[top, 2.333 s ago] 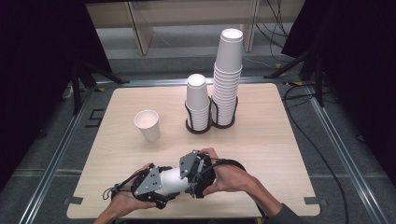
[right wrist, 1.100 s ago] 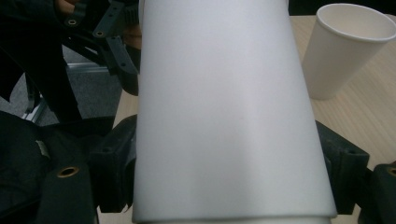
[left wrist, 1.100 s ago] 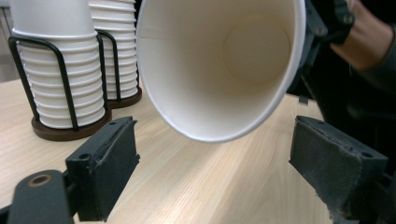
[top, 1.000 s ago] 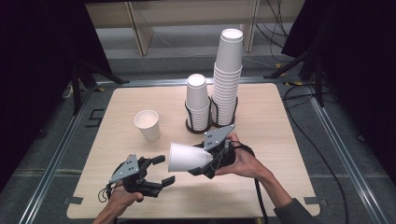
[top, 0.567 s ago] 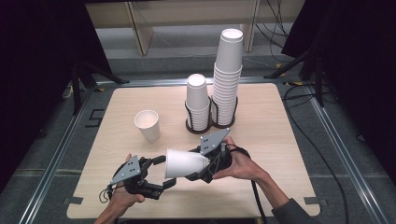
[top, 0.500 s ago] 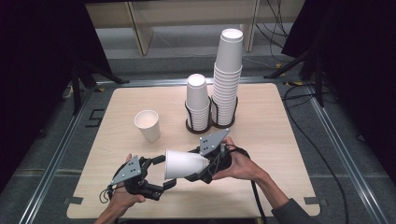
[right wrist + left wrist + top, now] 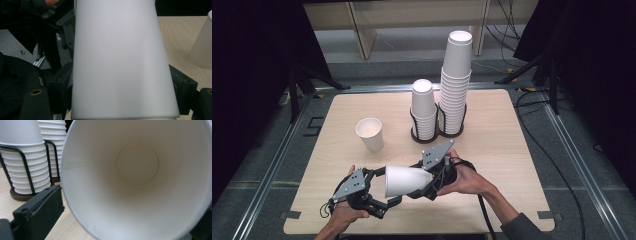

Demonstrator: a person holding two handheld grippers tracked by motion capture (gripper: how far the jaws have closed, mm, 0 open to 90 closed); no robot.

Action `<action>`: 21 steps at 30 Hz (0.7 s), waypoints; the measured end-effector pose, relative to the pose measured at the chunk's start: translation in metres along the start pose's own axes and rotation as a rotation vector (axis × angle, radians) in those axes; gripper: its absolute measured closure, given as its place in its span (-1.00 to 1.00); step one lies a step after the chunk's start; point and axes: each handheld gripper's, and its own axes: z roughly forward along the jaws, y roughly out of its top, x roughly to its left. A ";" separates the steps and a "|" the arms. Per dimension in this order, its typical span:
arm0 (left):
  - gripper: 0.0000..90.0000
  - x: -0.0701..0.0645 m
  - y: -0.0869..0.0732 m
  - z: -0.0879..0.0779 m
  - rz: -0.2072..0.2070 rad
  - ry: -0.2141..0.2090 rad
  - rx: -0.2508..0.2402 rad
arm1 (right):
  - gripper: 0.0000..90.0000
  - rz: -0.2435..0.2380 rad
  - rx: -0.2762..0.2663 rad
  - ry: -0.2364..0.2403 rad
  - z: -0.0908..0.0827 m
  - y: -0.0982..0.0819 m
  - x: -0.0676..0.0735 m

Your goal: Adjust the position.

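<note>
A white paper cup (image 7: 404, 181) lies sideways in the air above the table's front edge. My right gripper (image 7: 426, 184) is shut on its base half, one jaw on each side of the wall (image 7: 122, 62). The cup's mouth points at my left gripper (image 7: 388, 186). Its jaws have just been opening and now stand wide, one on each side of the rim without pressing on it. The left gripper view looks straight into the empty cup (image 7: 137, 165), with one black jaw beside the rim.
An upright single paper cup (image 7: 370, 134) stands on the wooden table (image 7: 512, 150) left of centre. Behind it a black wire holder (image 7: 432, 134) carries a short stack (image 7: 423, 105) and a tall stack (image 7: 456, 75) of cups. Dark floor and cables surround the table.
The right gripper has carried the cup a little left and down toward the left gripper. The left jaws have spread apart and now flank the cup's rim.
</note>
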 end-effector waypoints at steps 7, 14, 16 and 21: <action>-0.97 -0.002 0.002 -0.003 -0.011 -0.014 -0.007 | -0.47 0.002 -0.003 0.022 0.005 -0.002 0.000; -0.79 0.000 0.005 -0.005 -0.004 -0.040 -0.010 | -0.46 0.008 0.003 0.034 0.005 -0.006 -0.002; -0.75 0.001 0.005 -0.005 0.010 -0.048 0.002 | -0.47 0.011 0.013 0.027 0.006 -0.006 -0.002; -0.68 -0.002 0.006 -0.003 0.048 -0.030 0.061 | -0.56 -0.020 0.119 -0.052 0.005 0.000 0.003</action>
